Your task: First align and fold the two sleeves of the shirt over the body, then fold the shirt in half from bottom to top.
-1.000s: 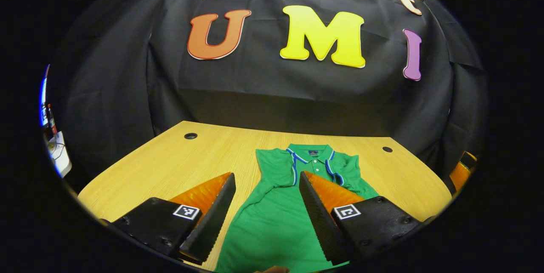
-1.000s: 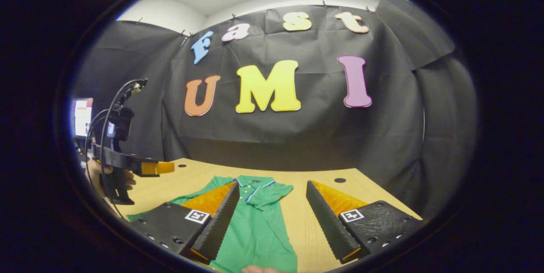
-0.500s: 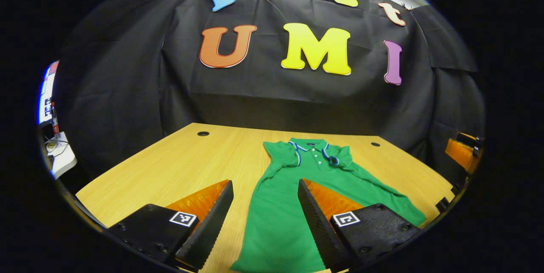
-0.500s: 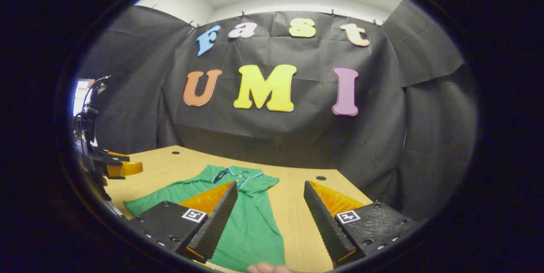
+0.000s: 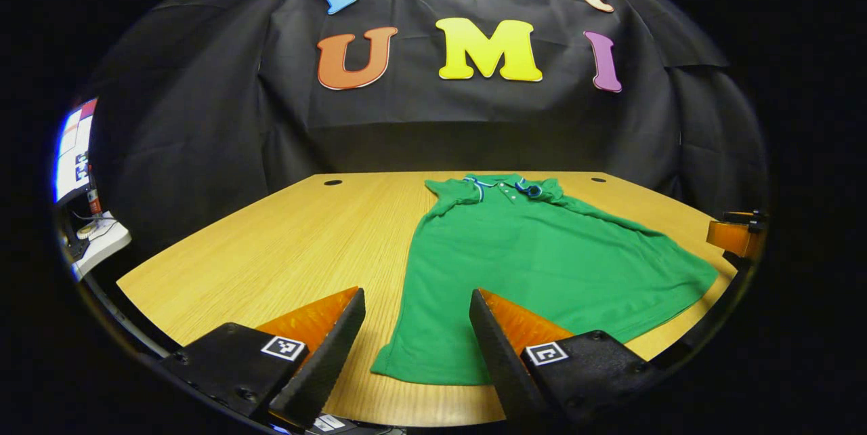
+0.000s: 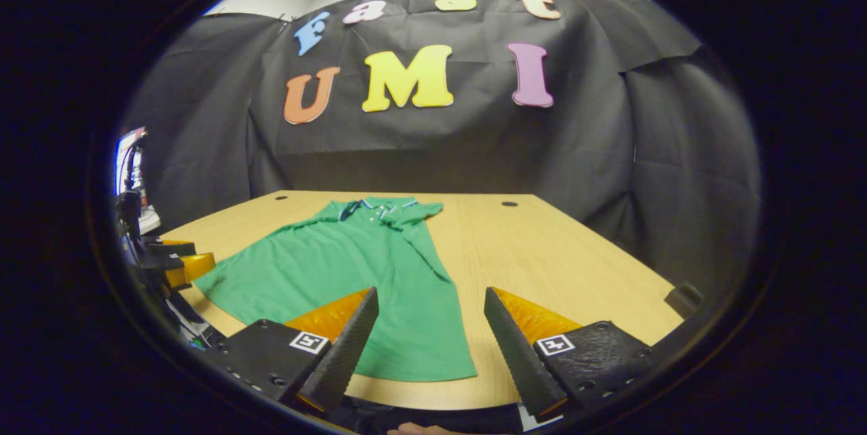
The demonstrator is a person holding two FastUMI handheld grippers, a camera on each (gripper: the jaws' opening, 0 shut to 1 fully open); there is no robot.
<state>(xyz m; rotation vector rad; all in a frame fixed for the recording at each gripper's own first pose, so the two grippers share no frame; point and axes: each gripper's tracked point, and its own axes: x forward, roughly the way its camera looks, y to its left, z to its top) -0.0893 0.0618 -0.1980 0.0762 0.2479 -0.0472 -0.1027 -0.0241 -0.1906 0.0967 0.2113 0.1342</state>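
Left gripper view: shirt flat, table.

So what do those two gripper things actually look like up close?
Each one, the left gripper and the right gripper, has two long wedge-shaped fingers tapering to a point, with fine sawtooth ridges along the inner faces. Each finger sits on a dark angular block with small screws and a square black-and-white coded tag on top. The left gripper's body, seen from the right gripper view, trails thin cables.
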